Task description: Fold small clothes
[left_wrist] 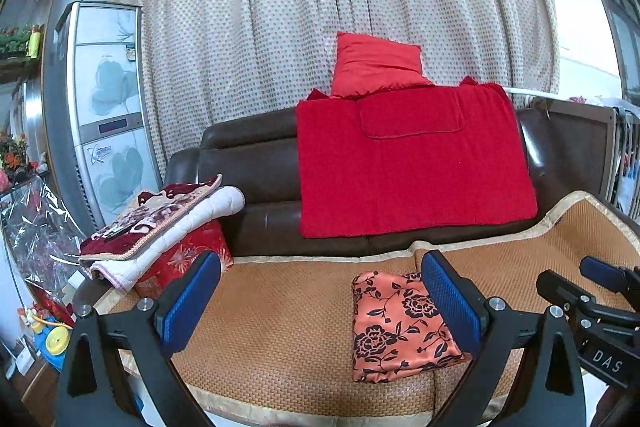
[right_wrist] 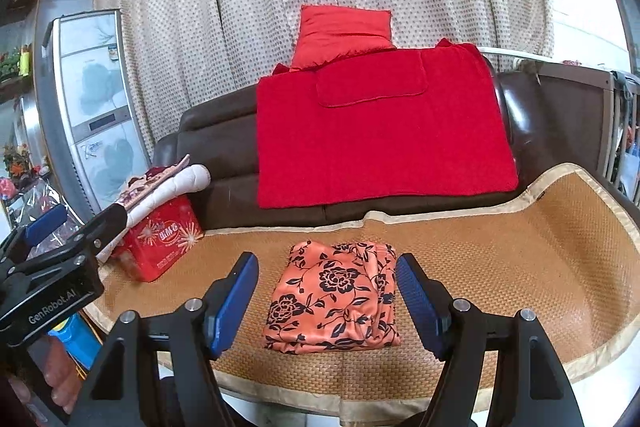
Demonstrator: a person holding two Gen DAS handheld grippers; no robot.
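Note:
A small orange garment with black flowers [left_wrist: 394,327] lies folded into a neat rectangle on the woven sofa mat [left_wrist: 280,315]. It also shows in the right wrist view [right_wrist: 334,301]. My left gripper [left_wrist: 320,301] is open and empty, above the mat to the left of the garment; its right finger overlaps the garment's right edge in view. My right gripper [right_wrist: 326,297] is open and empty, held above and in front of the garment, which shows between its fingers. Each gripper appears at the edge of the other's view.
A red blanket [right_wrist: 380,131] drapes the brown sofa back, with a red pillow [right_wrist: 340,31] on top. A red tin [right_wrist: 160,239] with folded quilts [left_wrist: 160,219] on it stands at the mat's left end. Curtains hang behind; a cabinet [left_wrist: 108,107] stands left.

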